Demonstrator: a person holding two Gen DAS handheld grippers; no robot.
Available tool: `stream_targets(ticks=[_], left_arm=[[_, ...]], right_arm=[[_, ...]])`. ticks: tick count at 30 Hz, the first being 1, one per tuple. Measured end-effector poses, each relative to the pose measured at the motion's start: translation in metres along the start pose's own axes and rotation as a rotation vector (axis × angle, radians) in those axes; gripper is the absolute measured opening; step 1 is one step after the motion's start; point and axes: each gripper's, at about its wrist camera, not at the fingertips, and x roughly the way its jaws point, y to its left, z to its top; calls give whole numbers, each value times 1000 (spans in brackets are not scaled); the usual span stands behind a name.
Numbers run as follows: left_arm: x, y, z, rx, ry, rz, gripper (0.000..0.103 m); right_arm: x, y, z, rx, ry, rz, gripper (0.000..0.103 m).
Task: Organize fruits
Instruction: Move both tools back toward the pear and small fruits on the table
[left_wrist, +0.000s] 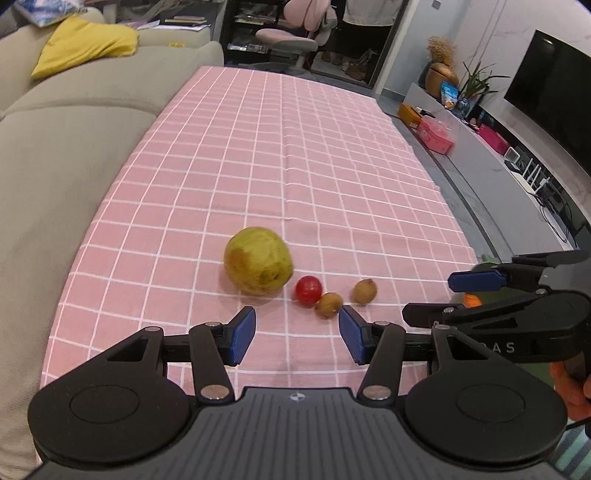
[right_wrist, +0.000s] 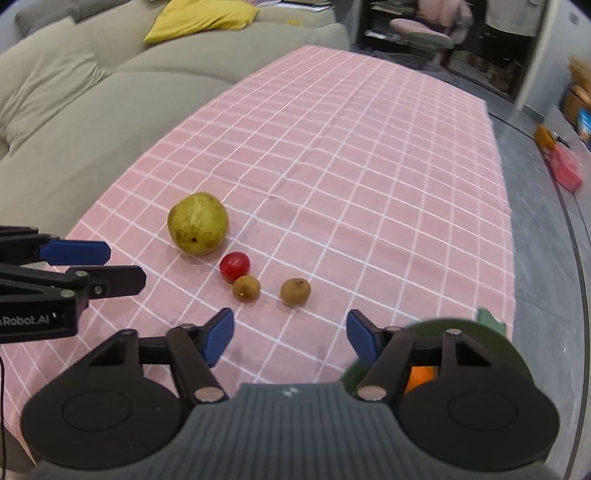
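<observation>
A yellow-green pear (left_wrist: 258, 266) (right_wrist: 198, 223), a red cherry tomato (left_wrist: 308, 291) (right_wrist: 235, 266) and two brown longans (left_wrist: 328, 305) (left_wrist: 364, 291) (right_wrist: 246, 288) (right_wrist: 295, 291) lie on the pink checked tablecloth (left_wrist: 295, 166) (right_wrist: 351, 166). My left gripper (left_wrist: 297, 334) is open and empty, just short of the nearer longan. My right gripper (right_wrist: 290, 334) is open and empty, just short of the two longans. Each gripper shows in the other's view: the right one (left_wrist: 458, 295) and the left one (right_wrist: 122, 266). A dark green plate (right_wrist: 480, 339) holding an orange fruit (right_wrist: 419, 378) sits under my right gripper.
A beige sofa (left_wrist: 74, 129) (right_wrist: 92, 92) with a yellow cushion (left_wrist: 85, 44) runs along the table's left side. A TV stand (left_wrist: 498, 162) with boxes lies to the right. An office chair (left_wrist: 291, 40) stands beyond the far edge.
</observation>
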Motion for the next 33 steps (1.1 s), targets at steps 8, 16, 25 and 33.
stream_targets(ticks=[8, 16, 25, 33], left_arm=[[22, 10, 0, -63, 13, -21, 56], [35, 23, 12, -174, -53, 25, 65], [58, 23, 25, -228, -21, 46, 75], [73, 28, 33, -262, 8, 74, 76]], right_arm=[[43, 1, 20, -87, 71, 27, 50], [76, 1, 33, -192, 153, 33, 46], [99, -10, 43, -203, 210, 68, 37], [117, -15, 47, -189, 260, 116, 34]])
